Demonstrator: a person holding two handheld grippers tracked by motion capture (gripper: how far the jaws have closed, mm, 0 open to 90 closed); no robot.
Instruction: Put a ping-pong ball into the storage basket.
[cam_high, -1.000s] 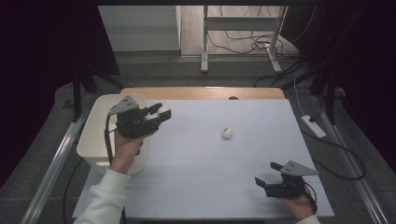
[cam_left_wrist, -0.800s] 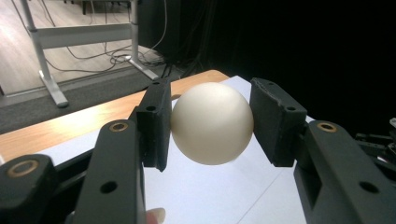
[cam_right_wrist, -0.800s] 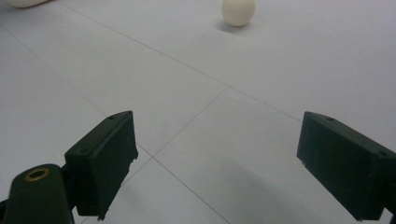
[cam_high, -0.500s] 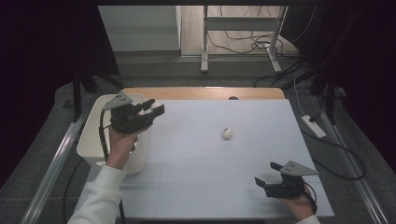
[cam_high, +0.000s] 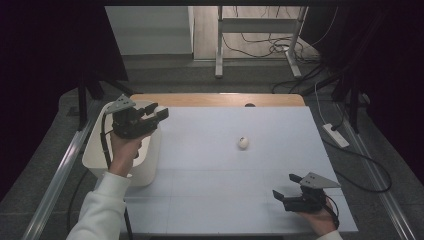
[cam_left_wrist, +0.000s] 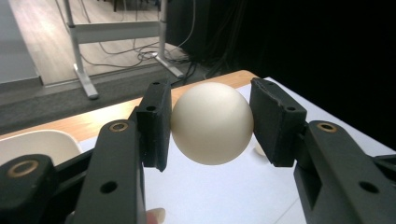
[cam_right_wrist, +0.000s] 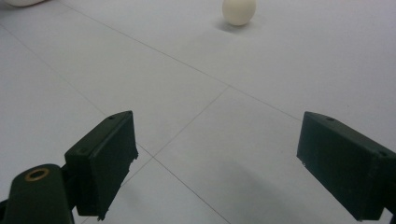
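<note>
Since the earlier frames your left gripper (cam_high: 150, 117) has carried its ball leftward, from over the white table top toward the bin; your right gripper (cam_high: 292, 194) has stayed put near the table's front right corner.

Surroundings, largest first. White table top (cam_high: 210, 200): bare surface with faint seam lines, a wooden edge strip (cam_high: 215, 99) along the far side. White bin (cam_high: 95, 150): stands at the table's left edge, beside and below your left hand (cam_high: 125, 147); your forearm crosses over its near side. Metal stand (cam_high: 255, 30) and loose cables (cam_high: 260, 47) on the floor beyond the table, well apart from the work. White power strip (cam_high: 336, 135) on the floor off the right edge. A second, egg-like pale ball (cam_high: 243, 143) lies alone mid-table, nothing between it and either gripper; in the right gripper view it sits far ahead at top (cam_right_wrist: 238, 10).

Fingers. Left: pads (cam_left_wrist: 154, 123) pressed on both sides of a cream ball (cam_left_wrist: 212, 122), held clear of the surface, over the bin's far right rim. Right: jaws stand wide apart, nothing between them, hovering low over the table.
</note>
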